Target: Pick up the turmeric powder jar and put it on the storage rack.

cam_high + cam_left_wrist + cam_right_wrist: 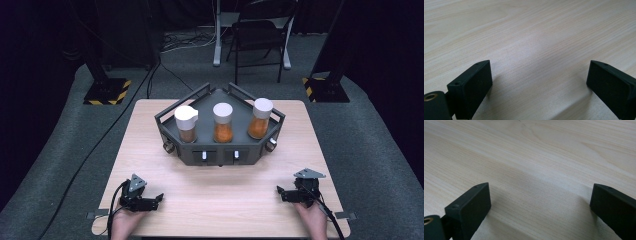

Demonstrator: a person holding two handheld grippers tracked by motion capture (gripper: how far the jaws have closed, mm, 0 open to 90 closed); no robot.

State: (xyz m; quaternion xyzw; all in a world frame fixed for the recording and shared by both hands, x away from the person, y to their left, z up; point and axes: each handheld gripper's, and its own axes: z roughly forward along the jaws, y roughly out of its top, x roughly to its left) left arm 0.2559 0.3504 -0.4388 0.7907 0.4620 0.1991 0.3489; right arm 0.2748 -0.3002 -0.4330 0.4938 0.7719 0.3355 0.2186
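On the pale wooden worktop [150,150] a dark grey angular rack [220,150] stands at the far middle, and in it three clear jars stand upright in a row: the left jar [186,124] with a white spouted cap and brownish contents, the middle jar [223,123] and the right jar [260,119] with flat white caps and orange contents. The left gripper [159,198] and the right gripper [280,191] rest low at the near corners of the worktop, well apart from the rack, each held in a hand and pointing inward; both gripper views show their jaws spread wide with nothing but bare wood grain between them. The jars are the nearest things to reach for. They look rigid, probably glass or hard clear plastic, so smooth and somewhat slippery, and the fill reaching less than halfway up suggests they are light to moderate in weight with the mass sitting low. If glass, they would break on a fall or a knock against the rack's rails. The best hold is likely across the round body just under the cap, above the rack's front rail, with the jaws square to the sides; the cap may pull or twist loose. Lifting straight up should clear the rail and the neighbouring jars, which stand near one another.
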